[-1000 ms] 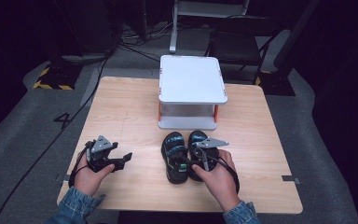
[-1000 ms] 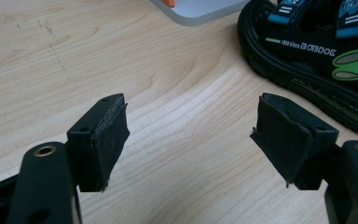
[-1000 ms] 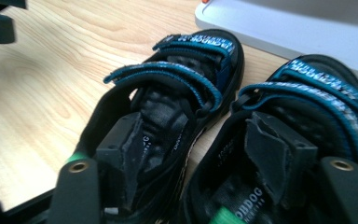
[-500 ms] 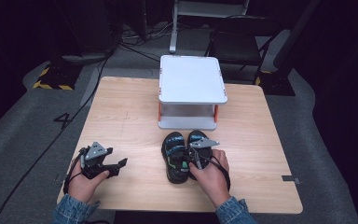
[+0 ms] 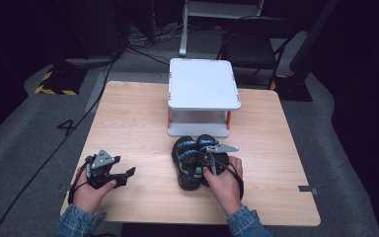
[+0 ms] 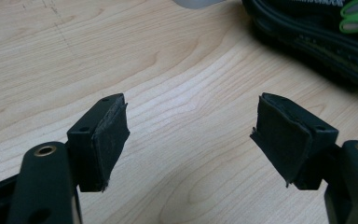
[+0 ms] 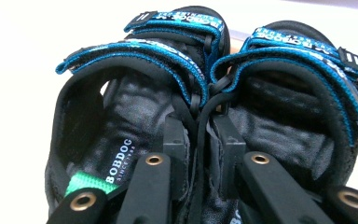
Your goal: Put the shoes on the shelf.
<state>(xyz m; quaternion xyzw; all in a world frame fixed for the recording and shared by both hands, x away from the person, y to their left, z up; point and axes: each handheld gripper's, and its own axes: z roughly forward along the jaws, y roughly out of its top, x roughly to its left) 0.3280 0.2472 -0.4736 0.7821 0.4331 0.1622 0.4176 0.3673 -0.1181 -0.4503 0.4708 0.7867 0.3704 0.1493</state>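
A pair of black sandals (image 5: pixel 190 160) with blue straps lies side by side in front of the white stand. My right gripper (image 5: pixel 209 165) reaches into them from the heel side. Its jaws have just been closing. In the right gripper view the right gripper (image 7: pixel 204 128) is shut on the two touching inner side walls, one pad inside the left sandal (image 7: pixel 135 93) and one inside the right sandal (image 7: pixel 298 93). My left gripper (image 5: pixel 126 174) rests low over the table at the front left. The left gripper (image 6: pixel 191 135) stands open over bare wood, and a sandal (image 6: pixel 317 32) edge lies beyond it.
A white two-level stand (image 5: pixel 203 89) with orange posts sits at the back centre of the wooden table (image 5: pixel 128 123). Dark floor, cables and chair legs surround the table. A tape mark (image 5: pixel 306 189) is near the front right edge.
The right gripper's jaws have closed onto the sandals' inner walls. The left hand has shifted slightly toward the front left edge. The sandals lie where they were.
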